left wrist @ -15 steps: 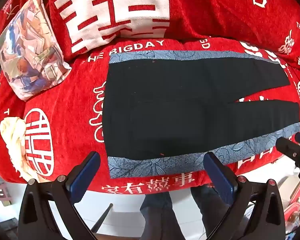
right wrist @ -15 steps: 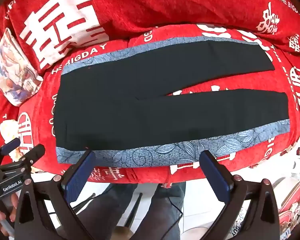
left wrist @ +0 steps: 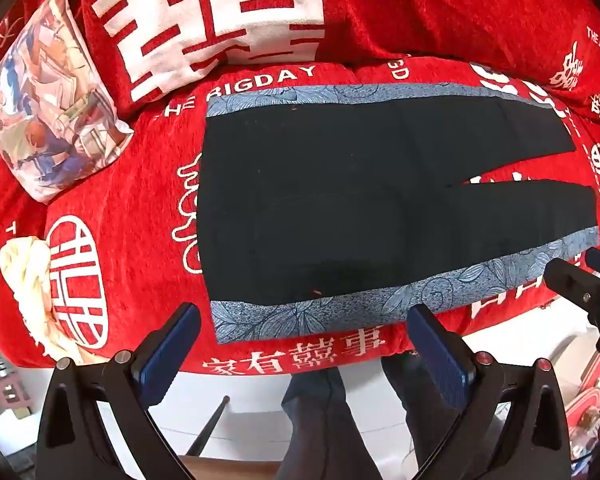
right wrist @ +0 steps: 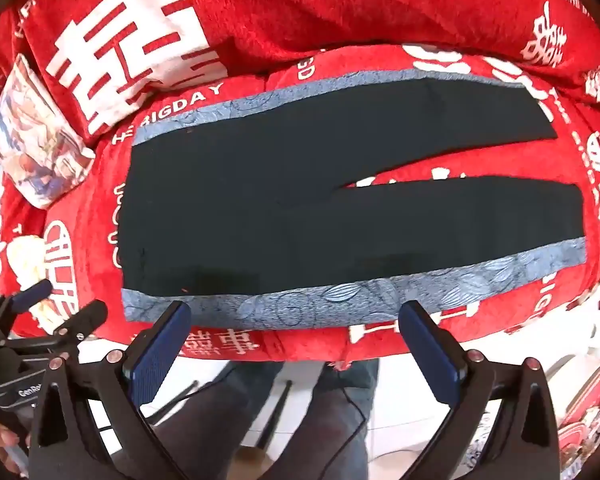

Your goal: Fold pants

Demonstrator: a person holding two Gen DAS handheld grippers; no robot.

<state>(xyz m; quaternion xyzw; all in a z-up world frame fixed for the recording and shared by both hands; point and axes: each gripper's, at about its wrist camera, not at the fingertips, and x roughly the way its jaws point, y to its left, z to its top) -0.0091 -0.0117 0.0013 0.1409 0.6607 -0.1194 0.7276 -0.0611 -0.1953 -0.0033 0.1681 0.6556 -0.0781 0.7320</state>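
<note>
Both tools hang spread and empty: left tool by the waist, right tool nearer the leg ends. Dark pants lie flat on the red sofa cover, at twelve o'clock from each, long axis nine-to-three.

Pants: black, with blue leaf-patterned side stripes. Blanket: red, printed with white characters and lettering. Cushion: multicoloured illustrated print; gripper pads dark blue on black frames.
</note>
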